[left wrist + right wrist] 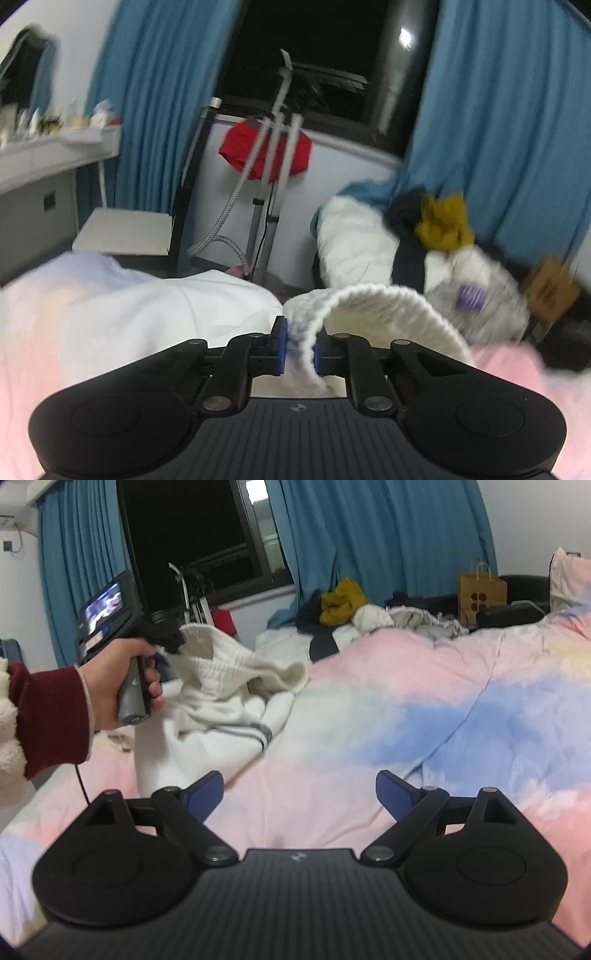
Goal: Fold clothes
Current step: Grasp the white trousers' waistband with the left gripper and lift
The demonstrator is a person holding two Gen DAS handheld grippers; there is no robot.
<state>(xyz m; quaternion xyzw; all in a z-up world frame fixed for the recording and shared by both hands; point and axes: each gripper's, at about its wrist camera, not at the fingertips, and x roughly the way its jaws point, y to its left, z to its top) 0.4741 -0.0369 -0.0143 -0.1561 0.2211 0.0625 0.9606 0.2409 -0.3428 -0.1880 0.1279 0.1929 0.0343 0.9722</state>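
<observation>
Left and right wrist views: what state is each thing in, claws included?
Left claw: shut on the white knit sweater.
Right claw: open, holding nothing, over the pastel duvet.
White knit sweater: unfolded, one edge lifted, the rest heaped on the bed.
Blue curtains: drawn aside, window uncovered.
Clothes pile: unfolded, jumbled.

Sweater (229,679) on bed (369,738), left of right gripper (299,794), edge pinched in left gripper (298,347). Clothes pile (354,609) at bed's far side, before curtain (369,535). Paper bag (480,594) right of pile. Garment steamer (273,155) below window (306,55).
</observation>
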